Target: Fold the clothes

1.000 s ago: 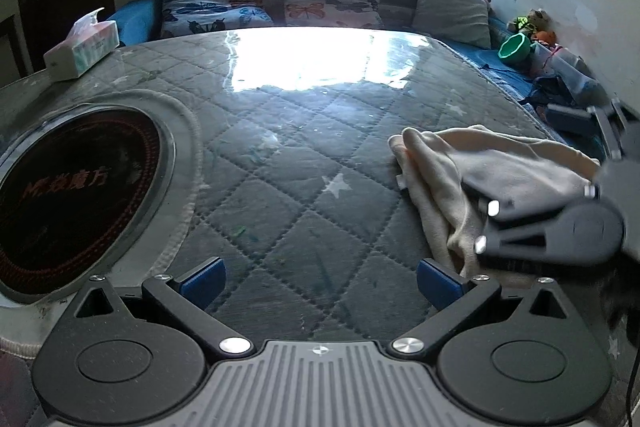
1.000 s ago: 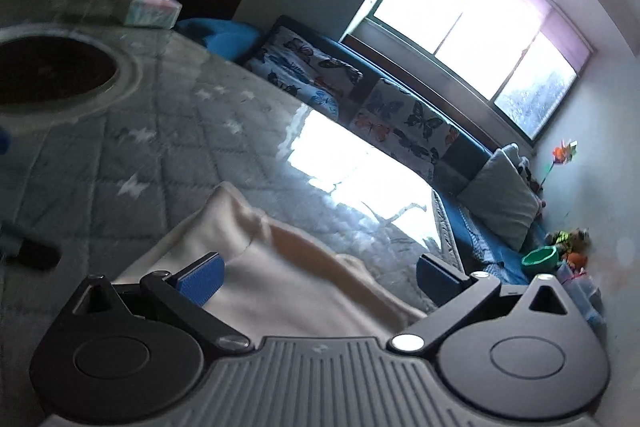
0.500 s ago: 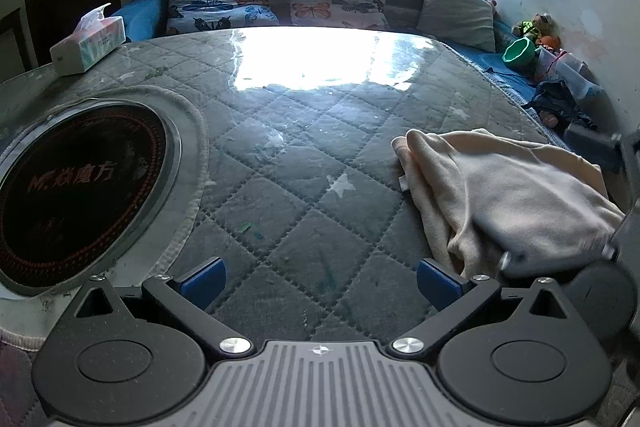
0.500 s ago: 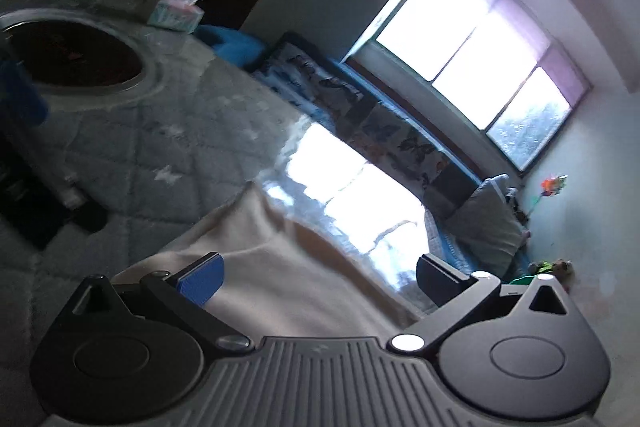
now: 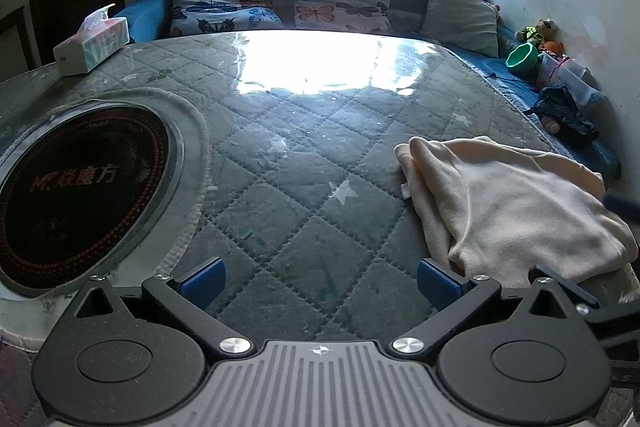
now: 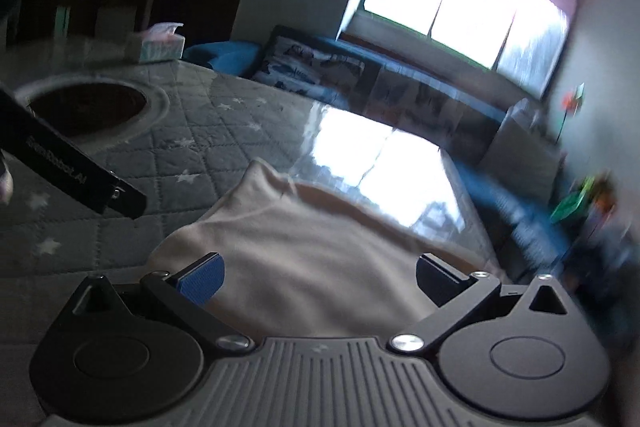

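Observation:
A cream garment (image 5: 512, 203) lies bunched and partly folded on the right side of a grey quilted table (image 5: 304, 155). My left gripper (image 5: 320, 281) is open and empty, low over the table, just left of the garment's near edge. My right gripper (image 6: 318, 279) is open and empty, hovering above the same garment (image 6: 312, 259), which fills the space between its fingers. A dark bar of the left gripper (image 6: 76, 175) shows at the left of the right wrist view. The right wrist view is motion-blurred.
A round black hotplate (image 5: 76, 187) is set into the table at left. A tissue box (image 5: 92, 43) stands at the far left corner. A blue sofa with butterfly cushions (image 5: 280, 3) runs behind the table. A green bowl (image 5: 522, 57) and toys lie at right.
My right gripper has lifted off the garment and pulled back out of the left wrist view. The left gripper has drawn back slightly. The garment stays put.

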### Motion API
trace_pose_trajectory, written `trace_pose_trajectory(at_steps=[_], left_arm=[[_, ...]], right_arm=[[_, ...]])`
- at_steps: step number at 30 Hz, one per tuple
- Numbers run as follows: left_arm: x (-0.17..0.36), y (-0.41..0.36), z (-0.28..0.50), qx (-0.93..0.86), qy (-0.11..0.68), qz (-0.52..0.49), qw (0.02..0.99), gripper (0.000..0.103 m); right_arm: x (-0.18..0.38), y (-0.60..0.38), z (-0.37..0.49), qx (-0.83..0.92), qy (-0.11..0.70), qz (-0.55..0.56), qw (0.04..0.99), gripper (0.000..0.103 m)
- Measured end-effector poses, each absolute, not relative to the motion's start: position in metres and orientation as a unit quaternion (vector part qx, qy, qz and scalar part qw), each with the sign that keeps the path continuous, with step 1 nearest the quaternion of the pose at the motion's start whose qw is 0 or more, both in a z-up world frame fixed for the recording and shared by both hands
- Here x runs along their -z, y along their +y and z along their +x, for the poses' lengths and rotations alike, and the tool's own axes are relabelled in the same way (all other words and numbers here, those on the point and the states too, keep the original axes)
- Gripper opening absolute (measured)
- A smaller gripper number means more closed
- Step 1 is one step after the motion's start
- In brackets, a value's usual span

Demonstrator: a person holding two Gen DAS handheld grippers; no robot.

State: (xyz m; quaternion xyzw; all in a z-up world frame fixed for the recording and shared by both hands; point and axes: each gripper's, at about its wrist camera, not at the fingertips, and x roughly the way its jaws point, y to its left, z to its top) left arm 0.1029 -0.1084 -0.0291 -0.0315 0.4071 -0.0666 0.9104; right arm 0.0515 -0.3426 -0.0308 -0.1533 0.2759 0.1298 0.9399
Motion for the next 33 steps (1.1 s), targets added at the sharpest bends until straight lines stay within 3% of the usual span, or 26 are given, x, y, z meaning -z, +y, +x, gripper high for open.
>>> trace_pose_trajectory(at_steps=[6,15,22,33], left_arm=[[0.029,-0.112,0.103,0.068,0.408,-0.026,0.91,0.103],[0.03,-0.112,0.105,0.062,0.41,-0.027,0.91,0.103],[0.03,-0.114,0.106,0.062,0.412,-0.023,0.909,0.103],[0.033,-0.116,0.109,0.065,0.417,-0.022,0.906,0.103]], right_arm=[[0.054,-0.373,0.054,-0.14,0.348,-0.071,0.924,0.103],[0.029,-0.39,0.056,-0.149,0.307,-0.047,0.939,0.103],[0.039,-0.398,0.094,-0.175,0.338,0.037,0.924,0.103],[0.037,-0.431,0.082,-0.142,0.321,0.08,0.933,0.103]])
